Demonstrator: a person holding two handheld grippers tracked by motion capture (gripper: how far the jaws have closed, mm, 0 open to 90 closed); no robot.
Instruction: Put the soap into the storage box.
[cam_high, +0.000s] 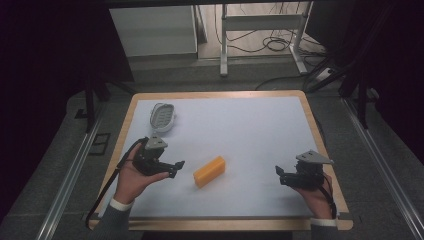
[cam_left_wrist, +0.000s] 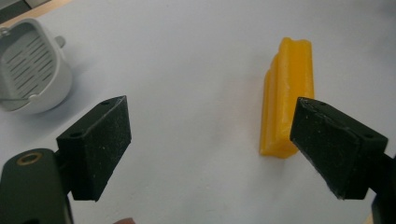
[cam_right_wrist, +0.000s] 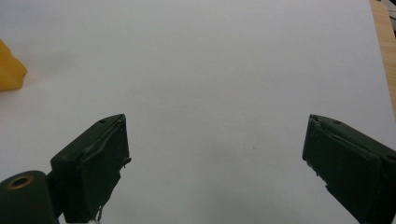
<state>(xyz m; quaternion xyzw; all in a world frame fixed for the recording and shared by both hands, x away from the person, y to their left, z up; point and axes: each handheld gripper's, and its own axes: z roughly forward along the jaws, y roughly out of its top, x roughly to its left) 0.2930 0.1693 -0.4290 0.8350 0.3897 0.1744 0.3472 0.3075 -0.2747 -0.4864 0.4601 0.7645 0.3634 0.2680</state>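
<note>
A yellow soap-like bar (cam_high: 209, 171) lies near the middle of the white table sheet (cam_high: 250, 130), slanted. My left gripper (cam_high: 179, 167) rests just to its left, open and empty. In the left gripper view the bar (cam_left_wrist: 286, 95) lies ahead, partly behind the right jaw, and nothing is between the jaws. A white slotted soap dish (cam_high: 162, 116) sits at the far left; its slotted inside (cam_left_wrist: 29, 65) faces up in the left gripper view. My right gripper (cam_high: 279, 175) is held at the right, open and empty, well away from the bar (cam_right_wrist: 9, 70).
The sheet covers a wooden table whose edge (cam_high: 320, 135) runs close to my right hand. Beyond the table stand a white cabinet (cam_high: 155, 30) and a metal frame (cam_high: 260, 35) with cables on the floor.
</note>
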